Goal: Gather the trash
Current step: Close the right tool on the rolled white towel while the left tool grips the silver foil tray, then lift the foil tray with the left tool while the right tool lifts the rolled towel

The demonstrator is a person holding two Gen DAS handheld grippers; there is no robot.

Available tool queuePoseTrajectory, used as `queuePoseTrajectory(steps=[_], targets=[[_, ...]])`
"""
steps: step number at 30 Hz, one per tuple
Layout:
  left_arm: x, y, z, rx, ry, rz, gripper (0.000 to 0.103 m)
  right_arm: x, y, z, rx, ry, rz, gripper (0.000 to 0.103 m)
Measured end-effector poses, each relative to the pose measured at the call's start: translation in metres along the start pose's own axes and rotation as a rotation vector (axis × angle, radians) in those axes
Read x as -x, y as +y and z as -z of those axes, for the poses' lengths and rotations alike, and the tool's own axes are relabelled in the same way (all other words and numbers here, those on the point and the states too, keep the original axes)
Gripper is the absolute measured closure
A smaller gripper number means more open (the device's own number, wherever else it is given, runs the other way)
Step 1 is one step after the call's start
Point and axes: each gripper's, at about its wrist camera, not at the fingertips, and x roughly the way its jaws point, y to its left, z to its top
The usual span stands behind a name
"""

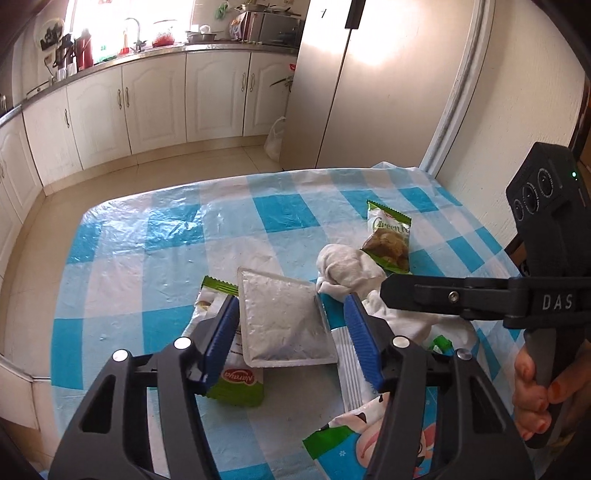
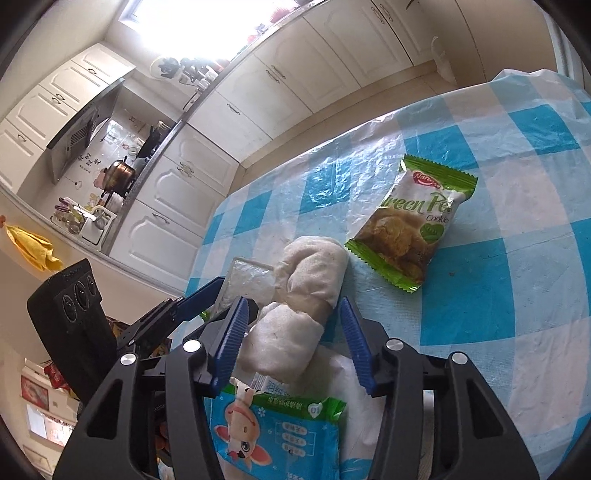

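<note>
Left wrist: flat, square, silvery pouch (image 1: 284,321), edges sealed, frosted.

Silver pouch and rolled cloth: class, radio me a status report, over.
Left gripper open, fingers straddling silver pouch. Right gripper open around rolled cloth. Nothing gripped yet. Cookie packet lies apart, unobstructed.

Blue-and-white checked cloth (image 1: 166,236) covers desk. White cupboards (image 1: 155,99) along wall, tap (image 1: 135,33) by bright window. Tall fridge (image 1: 332,74) beside wall. Yellow rag (image 2: 33,247) hangs.
</note>
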Motion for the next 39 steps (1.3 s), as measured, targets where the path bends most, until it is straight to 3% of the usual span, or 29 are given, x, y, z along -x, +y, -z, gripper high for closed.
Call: queuePoseTrajectory(steps=[7,12,15,17,22,33,39], targets=[[-0.004,0.003,0.003,0.025,0.010,0.012,0.066,-0.008,-0.007,0.003,-0.019,0.011,-0.001,0.050],[-0.007,0.004,0.008,0.059,0.024,0.064,0.067,-0.008,-0.012,0.007,-0.007,-0.006,0.007,0.058],[-0.006,0.001,0.011,0.049,0.035,0.096,0.062,-0.005,-0.015,0.011,0.004,-0.011,0.006,0.059],[-0.006,-0.005,0.013,0.029,0.044,0.119,0.048,-0.003,-0.018,0.013,0.004,-0.014,-0.002,0.060],[-0.007,-0.020,0.012,-0.042,0.057,0.052,0.021,0.011,-0.030,0.018,-0.024,-0.065,-0.006,0.061],[-0.029,-0.039,0.001,-0.071,0.129,-0.097,0.020,0.054,-0.048,0.034,-0.084,-0.152,-0.045,0.062],[-0.035,-0.044,-0.004,-0.078,0.159,-0.131,0.039,0.062,-0.051,0.042,-0.077,-0.160,-0.055,0.062]])
